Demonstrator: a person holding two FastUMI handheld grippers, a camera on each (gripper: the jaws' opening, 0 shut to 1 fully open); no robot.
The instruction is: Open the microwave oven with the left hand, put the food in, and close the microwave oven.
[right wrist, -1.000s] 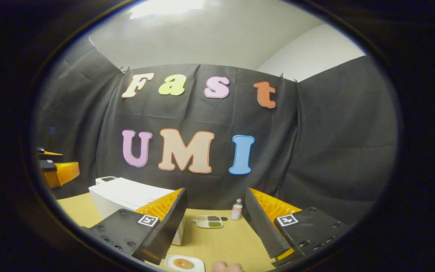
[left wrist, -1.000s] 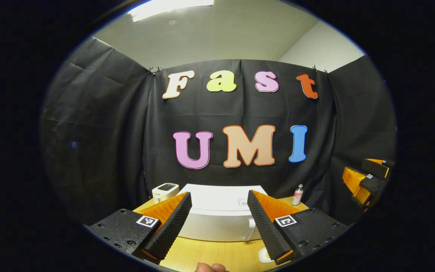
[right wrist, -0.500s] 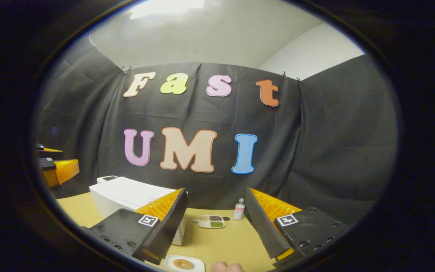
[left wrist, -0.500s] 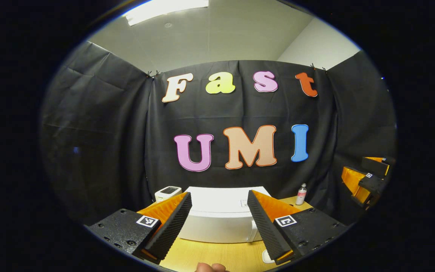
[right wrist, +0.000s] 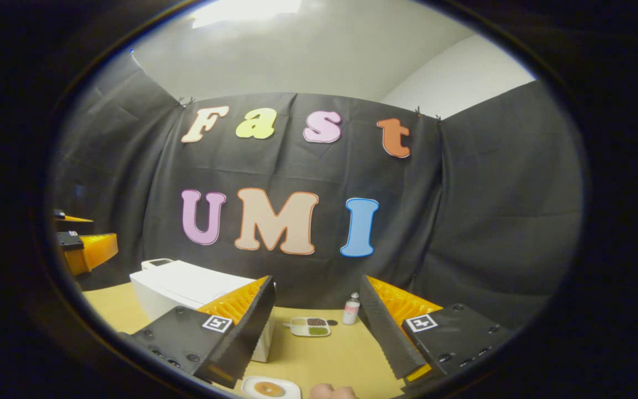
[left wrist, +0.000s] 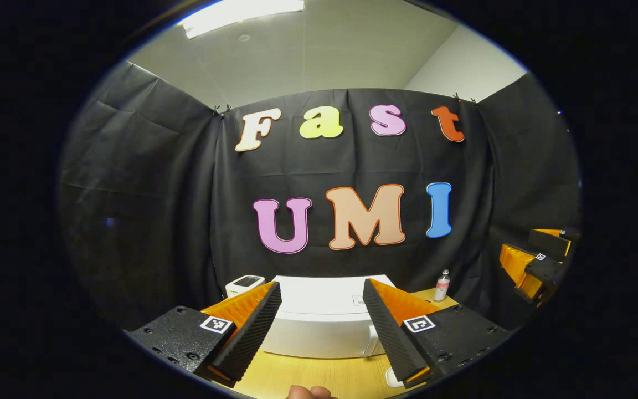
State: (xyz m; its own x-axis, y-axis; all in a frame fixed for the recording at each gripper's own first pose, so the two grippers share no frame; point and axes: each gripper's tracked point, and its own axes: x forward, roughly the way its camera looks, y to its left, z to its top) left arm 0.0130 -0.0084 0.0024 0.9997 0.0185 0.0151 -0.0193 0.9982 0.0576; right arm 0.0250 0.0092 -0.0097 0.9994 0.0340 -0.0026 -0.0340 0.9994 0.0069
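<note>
The white microwave oven [left wrist: 324, 310] stands on the wooden table straight ahead in the left gripper view, its door closed. My left gripper [left wrist: 322, 327] hangs open in front of it, well short of the door, with nothing between its fingers. In the right gripper view the microwave [right wrist: 186, 288] is at the left, and a white plate with a round brown food item [right wrist: 269, 388] lies on the table at the bottom. My right gripper [right wrist: 313, 327] is open above and beyond that plate, holding nothing. The other gripper [right wrist: 83, 246] hangs at the far left.
A small white device [left wrist: 244, 284] sits left of the microwave. A small bottle [right wrist: 350, 309] and a divided dish of seeds [right wrist: 309, 326] stand near the back wall. A white plate edge [left wrist: 392, 379] pokes out by my left gripper's right finger. The other gripper [left wrist: 535, 260] is at the far right.
The left gripper view has tilted up slightly, so the microwave sits a little lower in it. The right gripper has barely moved. Both stay open.
</note>
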